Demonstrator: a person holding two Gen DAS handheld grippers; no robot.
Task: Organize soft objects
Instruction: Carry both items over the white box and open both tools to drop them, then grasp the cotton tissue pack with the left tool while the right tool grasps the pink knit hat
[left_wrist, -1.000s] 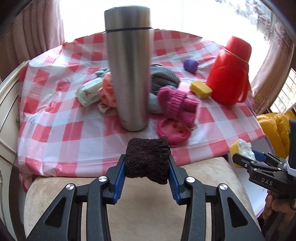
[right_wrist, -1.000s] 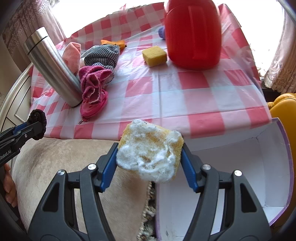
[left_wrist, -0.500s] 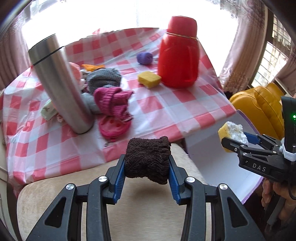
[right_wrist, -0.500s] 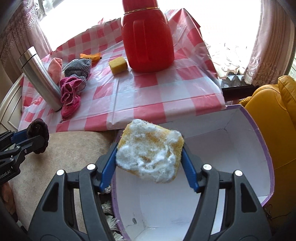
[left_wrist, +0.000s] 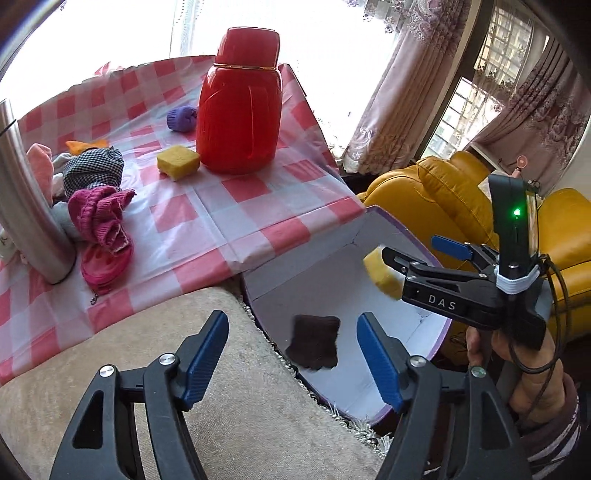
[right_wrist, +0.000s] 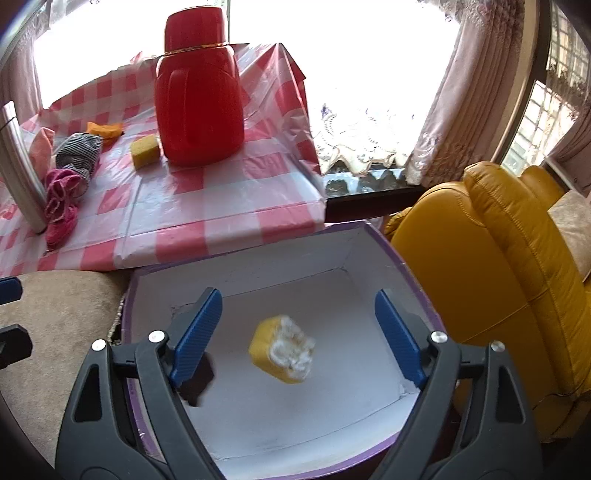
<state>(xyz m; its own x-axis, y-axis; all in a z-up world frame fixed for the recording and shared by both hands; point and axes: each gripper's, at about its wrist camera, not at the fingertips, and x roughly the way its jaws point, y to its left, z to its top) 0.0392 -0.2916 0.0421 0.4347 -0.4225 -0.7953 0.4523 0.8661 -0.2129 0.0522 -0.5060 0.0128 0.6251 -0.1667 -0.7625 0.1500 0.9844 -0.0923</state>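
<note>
A white box with a purple rim (left_wrist: 402, 230) stands below the table edge. My left gripper (left_wrist: 291, 354) hangs over it, its jaws opening. A dark brown knitted piece (left_wrist: 314, 347) lies loose between and below the pads, touching neither. My right gripper (right_wrist: 297, 328) is also opening above the box (right_wrist: 258, 266). A blurred yellow sponge with white fluff (right_wrist: 284, 349) drops free under it. In the left wrist view the right gripper (left_wrist: 417, 251) shows with the sponge (left_wrist: 380, 273) beside its tip. The dark piece (right_wrist: 199, 380) peeks from behind a finger.
On the red-checked table stand a red thermos jug (left_wrist: 240, 103) and a steel flask (left_wrist: 26, 206). Around them lie a pink knit (left_wrist: 99, 214), a checked cloth (left_wrist: 92, 166), a yellow sponge (left_wrist: 178, 161) and a purple ball (left_wrist: 181, 118). A yellow armchair (left_wrist: 443, 199) flanks the box, a beige cushion (left_wrist: 147, 350) the other side.
Both grippers swung right, from the table to over the box, then spread their jaws. The dark knitted piece and the fluffy sponge left the pads and are dropping into the box.
</note>
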